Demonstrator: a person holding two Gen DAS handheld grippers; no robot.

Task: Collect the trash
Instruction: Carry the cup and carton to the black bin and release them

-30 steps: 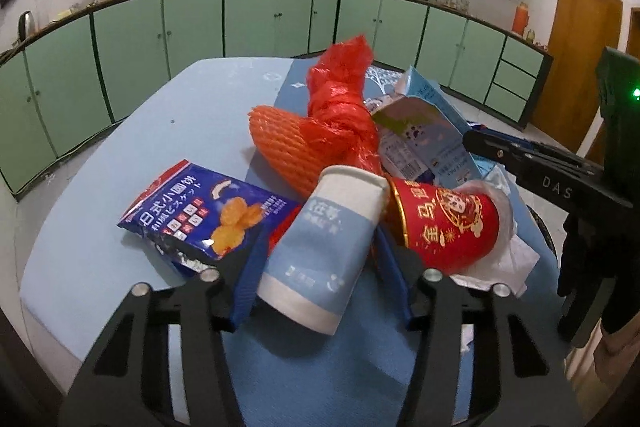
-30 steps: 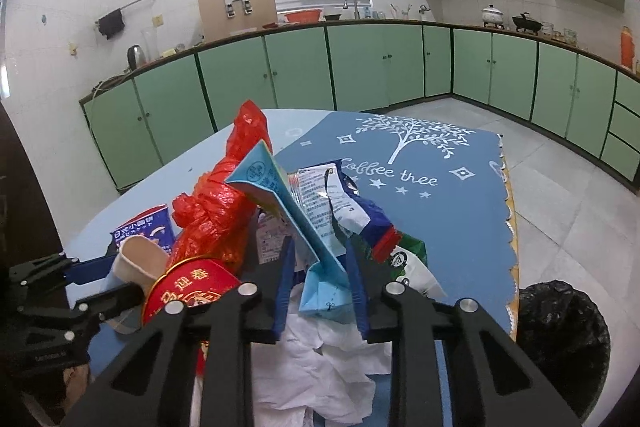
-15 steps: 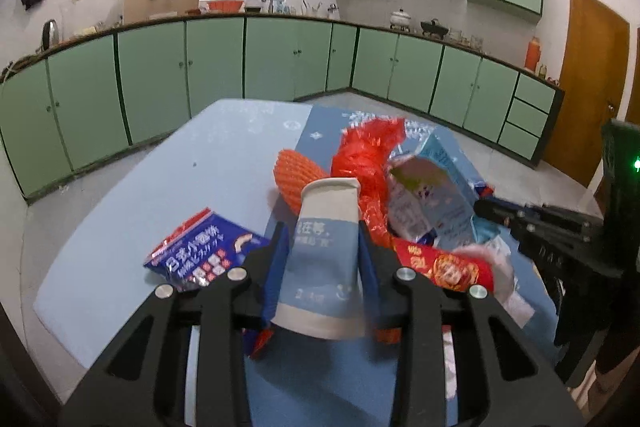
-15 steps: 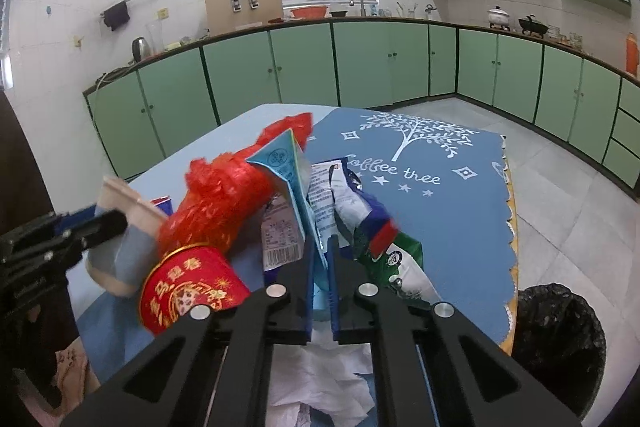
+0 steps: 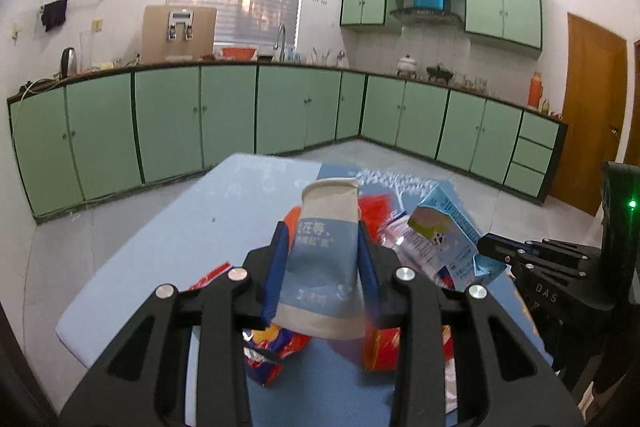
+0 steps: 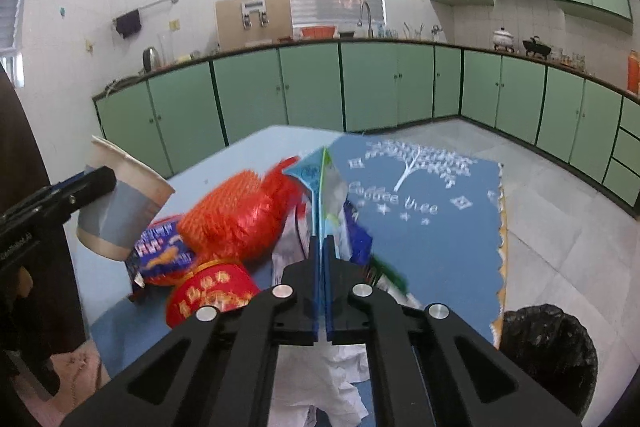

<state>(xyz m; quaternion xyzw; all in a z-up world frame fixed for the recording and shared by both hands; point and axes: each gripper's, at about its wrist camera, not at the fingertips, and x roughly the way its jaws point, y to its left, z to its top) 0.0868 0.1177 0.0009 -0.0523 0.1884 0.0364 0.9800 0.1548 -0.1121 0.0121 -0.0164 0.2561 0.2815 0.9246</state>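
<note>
My left gripper (image 5: 322, 251) is shut on a white and blue paper cup (image 5: 325, 259), held lifted above the table; the cup also shows in the right wrist view (image 6: 120, 203). My right gripper (image 6: 321, 243) is shut on a flattened light-blue carton (image 6: 318, 187), seen edge-on; it also shows in the left wrist view (image 5: 448, 235). On the table lie an orange-red mesh bag (image 6: 240, 215), a red paper cup (image 6: 208, 295), a blue snack packet (image 6: 160, 255) and white crumpled paper (image 6: 320, 383).
A blue mat (image 6: 440, 227) covers the pale blue table (image 5: 152, 259). A bin with a black liner (image 6: 548, 347) stands on the floor at the table's right edge. Green cabinets (image 5: 240, 115) line the walls.
Both grippers closed and lifted: the left raised the paper cup off the pile, the right clamped the carton flat and raised it. The pile now sits lower in both views.
</note>
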